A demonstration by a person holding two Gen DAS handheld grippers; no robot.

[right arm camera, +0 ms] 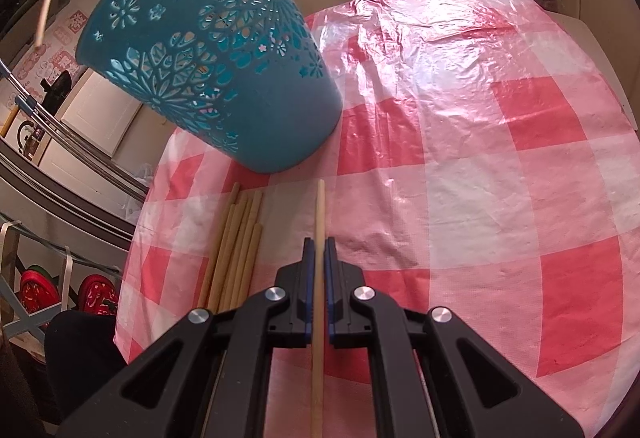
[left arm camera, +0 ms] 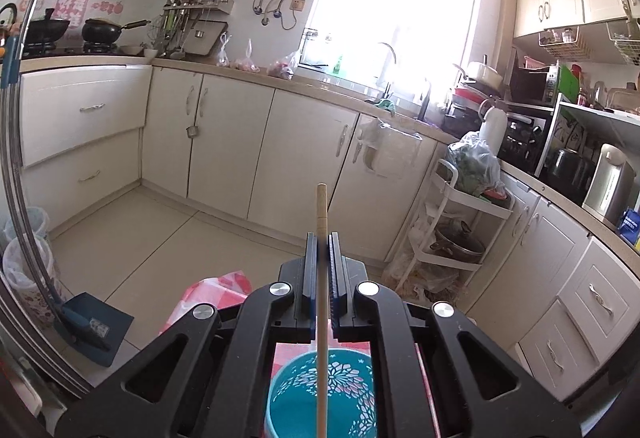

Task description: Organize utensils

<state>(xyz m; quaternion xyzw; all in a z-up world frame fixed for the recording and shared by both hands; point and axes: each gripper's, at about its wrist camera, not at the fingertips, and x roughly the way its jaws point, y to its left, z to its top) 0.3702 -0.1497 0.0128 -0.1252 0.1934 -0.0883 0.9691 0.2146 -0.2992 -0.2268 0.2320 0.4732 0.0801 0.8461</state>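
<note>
Both tongs point(left arm camera: 322, 238) point(right arm camera: 319, 242) clamped on chopsticks point(right arm camera: 320, 206) above checkered tablecloth point(right arm camera: 500, 178), kitchen beyond.

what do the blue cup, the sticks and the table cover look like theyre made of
Blue cup: likely moulded plastic, matte, with clean cut-out flower holes through the wall.
Sticks: pale tan, dull and uniform, probably wood or bamboo; no grain is clear.
Table cover: thin plastic sheet, glossy and crinkled, with window glare on the red and white checks.

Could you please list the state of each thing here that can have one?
Left gripper: shut on a chopstick.
Right gripper: shut on another chopstick.
Teal holder: upright on the checked cloth.
Loose chopsticks: lying flat, bundled beside the holder.
</note>
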